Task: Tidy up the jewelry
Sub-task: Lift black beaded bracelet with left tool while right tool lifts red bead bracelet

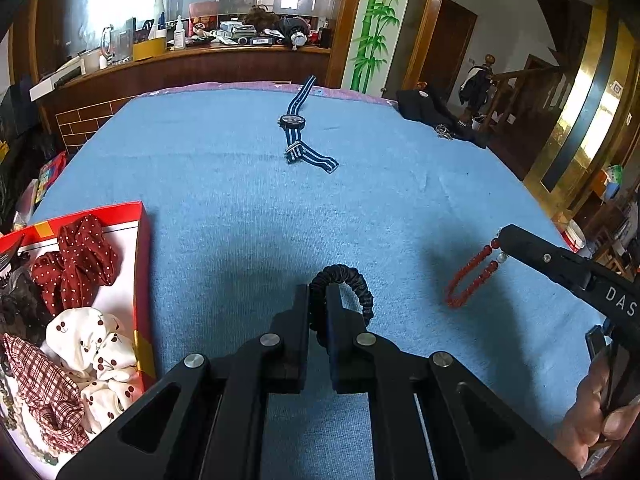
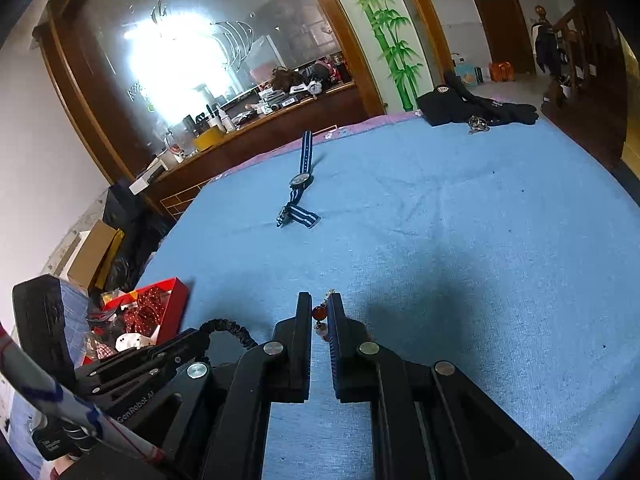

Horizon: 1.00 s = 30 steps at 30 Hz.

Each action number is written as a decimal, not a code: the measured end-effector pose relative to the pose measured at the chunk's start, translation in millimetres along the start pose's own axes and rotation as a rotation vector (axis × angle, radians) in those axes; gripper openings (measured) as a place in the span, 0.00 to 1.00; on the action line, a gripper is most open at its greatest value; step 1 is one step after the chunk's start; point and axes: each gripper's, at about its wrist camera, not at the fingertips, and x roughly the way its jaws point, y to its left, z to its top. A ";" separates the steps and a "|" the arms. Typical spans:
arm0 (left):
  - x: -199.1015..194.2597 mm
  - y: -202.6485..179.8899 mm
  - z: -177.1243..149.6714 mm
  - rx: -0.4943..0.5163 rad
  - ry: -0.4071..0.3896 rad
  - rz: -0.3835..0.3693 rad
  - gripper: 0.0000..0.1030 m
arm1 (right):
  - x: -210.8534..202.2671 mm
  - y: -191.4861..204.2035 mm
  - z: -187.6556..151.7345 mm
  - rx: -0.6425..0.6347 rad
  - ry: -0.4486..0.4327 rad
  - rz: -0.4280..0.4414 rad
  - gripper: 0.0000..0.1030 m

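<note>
From my left wrist camera I can read "DAS" in pale capital letters on the black body of the right tongs [image 1: 505, 240], running off the picture's right edge, so the word is cut short there. From my right wrist camera I can read "GenRobot.AI" in small pale letters along the black side of the left tongs [image 2: 200, 336], low in the view. A small black tag near the bottom left corner of that same view carries white lettering, but it is too small and blurred for me to read.
</note>
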 end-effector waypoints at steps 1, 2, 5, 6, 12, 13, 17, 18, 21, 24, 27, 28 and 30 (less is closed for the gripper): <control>-0.3 -0.5 -0.3 0.002 -0.001 0.004 0.07 | 0.5 -1.0 0.3 0.002 0.001 0.002 0.08; -0.8 -1.0 -0.8 0.005 -0.004 0.009 0.07 | 1.0 -1.7 0.0 0.004 0.002 0.002 0.08; -1.6 -2.6 -0.7 0.012 -0.007 0.015 0.07 | 0.9 -1.4 -0.5 0.002 0.003 0.004 0.08; -1.7 -3.2 -0.6 0.015 -0.009 0.018 0.07 | 0.6 -1.7 -0.4 0.003 0.003 0.004 0.08; -2.9 -6.1 -0.7 0.038 -0.028 0.054 0.07 | 2.4 -0.9 -1.3 -0.003 0.007 0.003 0.08; -3.1 -6.6 -0.6 0.042 -0.032 0.061 0.07 | 2.9 -0.4 -1.6 -0.004 0.007 0.003 0.08; -3.3 -10.1 -1.3 0.062 -0.043 0.082 0.07 | 3.6 0.6 -2.7 -0.009 0.013 0.001 0.08; -3.2 -10.9 -1.6 0.066 -0.045 0.085 0.07 | 4.0 0.4 -2.8 -0.006 0.016 0.002 0.08; -3.8 -13.0 -1.8 0.078 -0.051 0.095 0.07 | 5.0 -0.3 -2.7 -0.007 0.020 -0.002 0.08; -4.0 -14.0 -1.9 0.084 -0.055 0.102 0.07 | 5.1 -0.3 -2.5 -0.008 0.019 -0.002 0.08; -4.7 -15.3 -2.0 0.090 -0.059 0.107 0.07 | 5.0 -1.1 -2.5 -0.007 0.015 -0.001 0.08; -5.2 -15.5 -2.1 0.091 -0.062 0.109 0.07 | 4.6 -1.0 -2.6 -0.007 0.014 0.000 0.08; -6.5 -16.1 -2.1 0.093 -0.067 0.111 0.07 | 4.2 -1.0 -2.6 -0.009 0.011 -0.001 0.08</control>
